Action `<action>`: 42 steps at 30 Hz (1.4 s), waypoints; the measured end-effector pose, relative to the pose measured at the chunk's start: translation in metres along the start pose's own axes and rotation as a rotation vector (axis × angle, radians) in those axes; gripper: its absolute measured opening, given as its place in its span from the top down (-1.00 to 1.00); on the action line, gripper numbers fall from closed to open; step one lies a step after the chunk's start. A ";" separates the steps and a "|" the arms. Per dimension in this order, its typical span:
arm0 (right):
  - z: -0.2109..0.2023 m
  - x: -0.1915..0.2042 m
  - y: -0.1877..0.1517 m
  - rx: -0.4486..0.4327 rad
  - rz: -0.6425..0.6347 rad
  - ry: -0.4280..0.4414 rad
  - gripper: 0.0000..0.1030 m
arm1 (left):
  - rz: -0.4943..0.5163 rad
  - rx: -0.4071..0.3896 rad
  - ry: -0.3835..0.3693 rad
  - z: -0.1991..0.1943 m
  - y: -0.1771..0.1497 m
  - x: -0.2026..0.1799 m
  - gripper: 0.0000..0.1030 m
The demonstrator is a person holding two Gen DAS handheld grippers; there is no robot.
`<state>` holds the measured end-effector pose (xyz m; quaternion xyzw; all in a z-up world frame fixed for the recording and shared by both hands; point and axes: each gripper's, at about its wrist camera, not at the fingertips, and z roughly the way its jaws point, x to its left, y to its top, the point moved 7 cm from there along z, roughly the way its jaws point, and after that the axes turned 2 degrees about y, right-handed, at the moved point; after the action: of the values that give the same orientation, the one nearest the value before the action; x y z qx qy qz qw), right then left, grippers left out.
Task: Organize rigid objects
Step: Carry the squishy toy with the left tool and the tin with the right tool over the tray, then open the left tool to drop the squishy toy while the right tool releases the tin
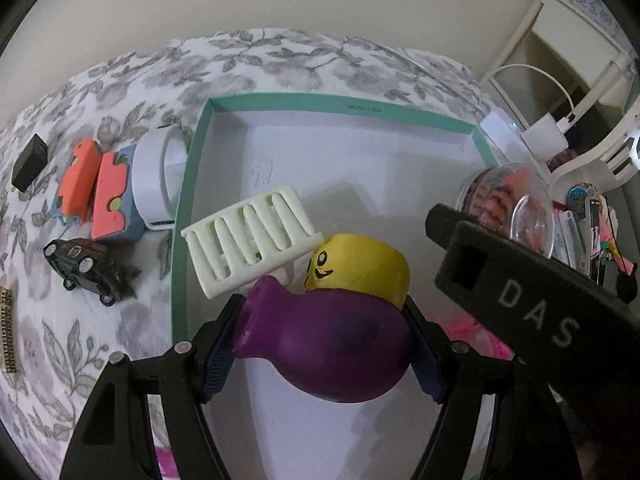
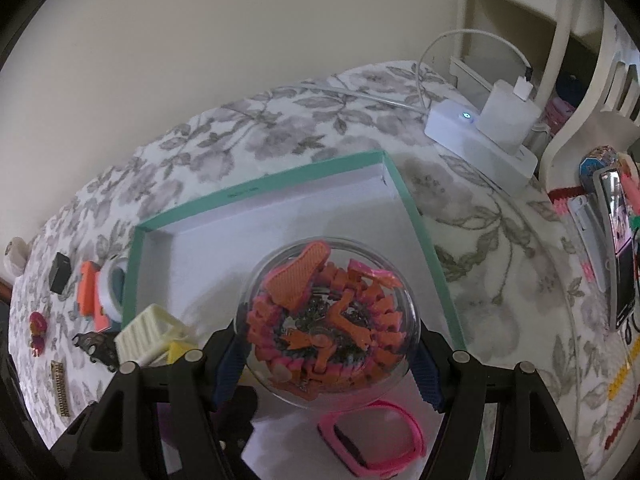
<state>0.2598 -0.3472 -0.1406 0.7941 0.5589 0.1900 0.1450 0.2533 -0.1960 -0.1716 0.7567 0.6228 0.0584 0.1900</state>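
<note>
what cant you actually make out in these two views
- Left wrist view: the bottom of the purple vase, hidden behind the left gripper and its fingers.
- Left wrist view: the tiny print on the teal box rim, too small to read.
- Right wrist view: the pink band is partly covered by the right gripper frame.
- Right wrist view: the orange-pink piece inside the clear ball, blurred by glare.

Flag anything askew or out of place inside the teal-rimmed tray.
One thing: the cream slatted plastic rack sits tilted, one end propped on the yellow smiley-face toy head instead of flat on the teal-rimmed white tray. No spills or damage visible.
</note>
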 end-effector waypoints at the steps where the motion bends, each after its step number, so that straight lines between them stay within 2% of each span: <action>1: 0.003 -0.002 0.000 0.004 0.000 -0.007 -0.43 | 0.004 -0.002 0.000 0.000 0.001 0.000 -0.47; 9: 0.023 -0.010 -0.010 0.053 0.018 -0.038 -0.44 | 0.018 -0.014 -0.003 0.001 0.001 0.000 -0.49; 15: 0.025 -0.008 -0.012 0.052 -0.024 -0.069 -0.45 | 0.022 -0.019 -0.014 -0.003 -0.001 0.001 -0.49; 22: 0.023 -0.010 -0.013 0.065 -0.010 -0.062 -0.46 | 0.019 -0.023 0.000 -0.005 -0.003 0.002 -0.48; 32: 0.016 -0.014 -0.014 0.101 0.052 -0.037 -0.47 | -0.016 -0.035 -0.027 -0.015 0.000 0.006 -0.48; 36: 0.006 -0.014 -0.009 0.081 0.050 -0.037 -0.47 | -0.024 -0.063 -0.027 -0.028 0.005 0.007 -0.49; 42: -0.026 -0.009 0.008 -0.002 0.036 -0.030 -0.48 | -0.038 -0.096 -0.053 -0.048 0.012 0.006 -0.49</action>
<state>0.2514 -0.3581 -0.1156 0.8067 0.5419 0.1812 0.1509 0.2499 -0.1818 -0.1243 0.7362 0.6282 0.0643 0.2435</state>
